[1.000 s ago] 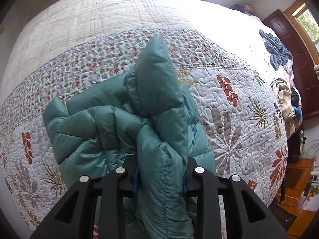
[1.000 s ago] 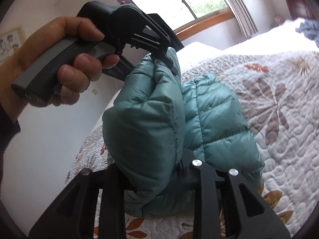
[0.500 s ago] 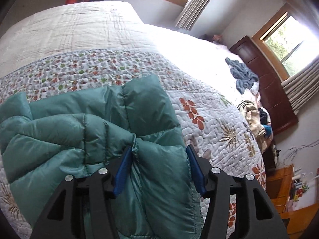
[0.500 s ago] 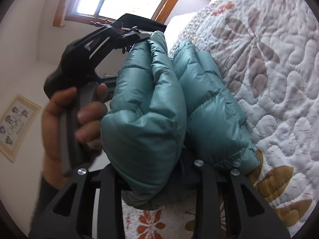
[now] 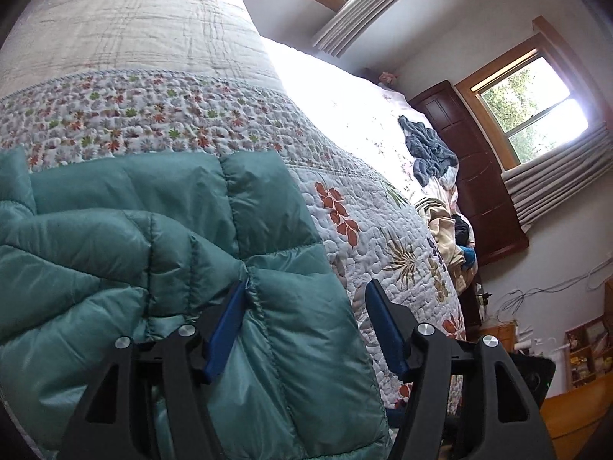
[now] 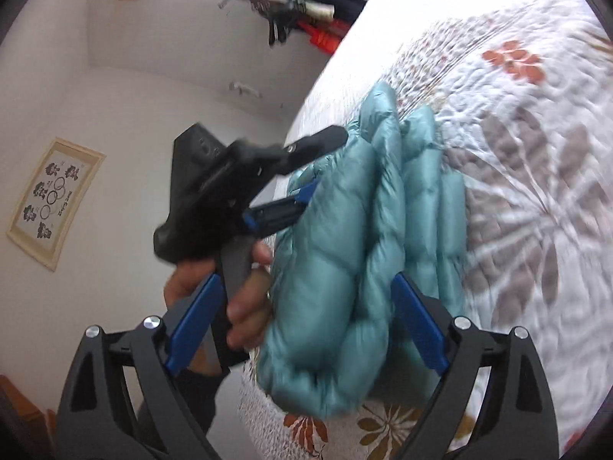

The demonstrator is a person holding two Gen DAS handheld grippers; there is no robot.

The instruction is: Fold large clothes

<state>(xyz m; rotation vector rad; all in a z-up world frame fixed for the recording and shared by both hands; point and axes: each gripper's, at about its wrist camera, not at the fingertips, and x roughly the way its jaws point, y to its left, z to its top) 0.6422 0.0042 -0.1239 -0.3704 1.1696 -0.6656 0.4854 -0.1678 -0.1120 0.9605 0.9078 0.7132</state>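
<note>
A folded teal jacket [image 5: 161, 268] lies on the quilt [image 5: 383, 237] near the edge of the bed, both grippers spread wide around it, neither pinching cloth. The left gripper [image 5: 306, 306] straddles one padded corner, its left pad touching a seam and its right pad standing clear over the quilt. The right gripper [image 6: 306, 306] frames the thick doubled end of the bundle, jaws well apart. The open jaws and the settled stack suggest a fold just laid down and let go, with the jacket placed near the bed's edge, probably for easy reach.

The left wrist view shows the jacket's flat top panels and the far room: a blue garment [image 5: 429, 149] heaped further along the bed, a dark cabinet [image 5: 479, 176] and a window [image 5: 536, 111]. The right wrist view, blurred, shows what that one cannot: the stacked layers side-on, the person's hand [image 6: 230, 287] around the left gripper's handle, that gripper's blue-padded fingers parted at the jacket's edge, and a framed picture [image 6: 53, 203] on the wall.
</note>
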